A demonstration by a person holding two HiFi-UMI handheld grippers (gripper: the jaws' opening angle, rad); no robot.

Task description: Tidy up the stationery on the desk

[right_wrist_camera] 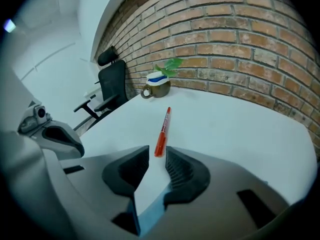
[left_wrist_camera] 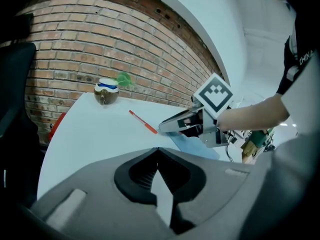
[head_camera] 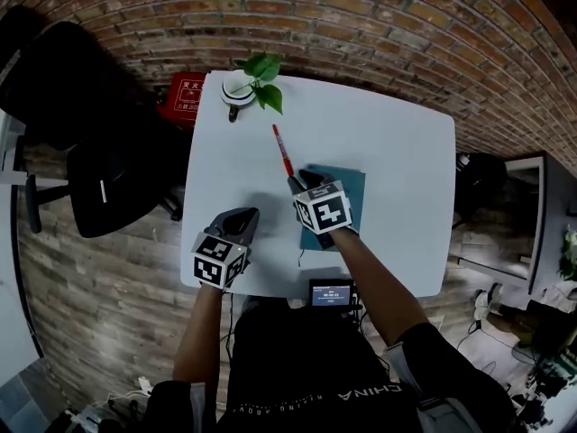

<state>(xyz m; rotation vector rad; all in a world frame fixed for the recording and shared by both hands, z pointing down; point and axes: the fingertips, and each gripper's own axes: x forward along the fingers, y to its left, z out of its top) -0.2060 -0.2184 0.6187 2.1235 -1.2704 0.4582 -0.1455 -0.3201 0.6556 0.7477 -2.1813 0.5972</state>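
Jaws of the left gripper (head_camera: 242, 218) pressed together with nothing between them, low over the near left part of the white desk (head_camera: 406, 152). Further right, right gripper (head_camera: 295, 184) with jaws narrowly apart, tips at the near end of the red pen (head_camera: 282, 150), pads not pressing on it. Pen flat on the desk, far end toward the mug with a leafy plant (head_camera: 240, 89); teal notebook (head_camera: 350, 192) flat under and right of that gripper.

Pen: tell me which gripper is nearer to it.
Right. The right gripper has its open jaws at the near end of the pen. The left gripper, shut, is off to the left, near the front edge of the desk.
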